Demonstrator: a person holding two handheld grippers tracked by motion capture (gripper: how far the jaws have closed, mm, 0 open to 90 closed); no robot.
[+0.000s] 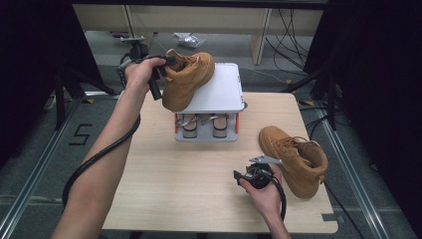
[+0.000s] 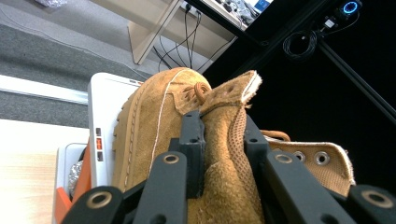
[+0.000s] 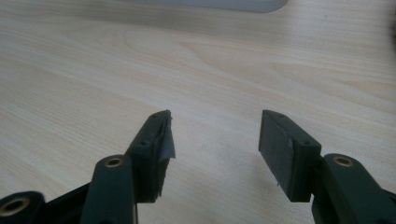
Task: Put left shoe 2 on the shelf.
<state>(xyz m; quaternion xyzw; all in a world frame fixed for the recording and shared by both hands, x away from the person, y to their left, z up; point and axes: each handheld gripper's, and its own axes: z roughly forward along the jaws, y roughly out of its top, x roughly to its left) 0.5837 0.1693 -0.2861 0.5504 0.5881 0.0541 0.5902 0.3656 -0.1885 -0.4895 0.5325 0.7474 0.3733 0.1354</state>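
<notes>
Boot (image 1: pixel 186 79) being set on rack (image 1: pixel 224 89), upper centre.
Left gripper (image 2: pixel 223 140) straddles its heel collar, grip uncertain; tilted boot could slide off. Right gripper (image 3: pixel 215 140) gapes.

Floor: you stand over grey carpet (image 1: pixel 30 164) with a "5" marked on it.
Surroundings: black curtains (image 1: pixel 378 74) flank you.
Back: a pale wooden bench (image 1: pixel 259 30), cables (image 1: pixel 291 30) hanging behind.

Black claws (image 3: pixel 212 154) with brass-coloured pivot screws, trailing black cables.
</notes>
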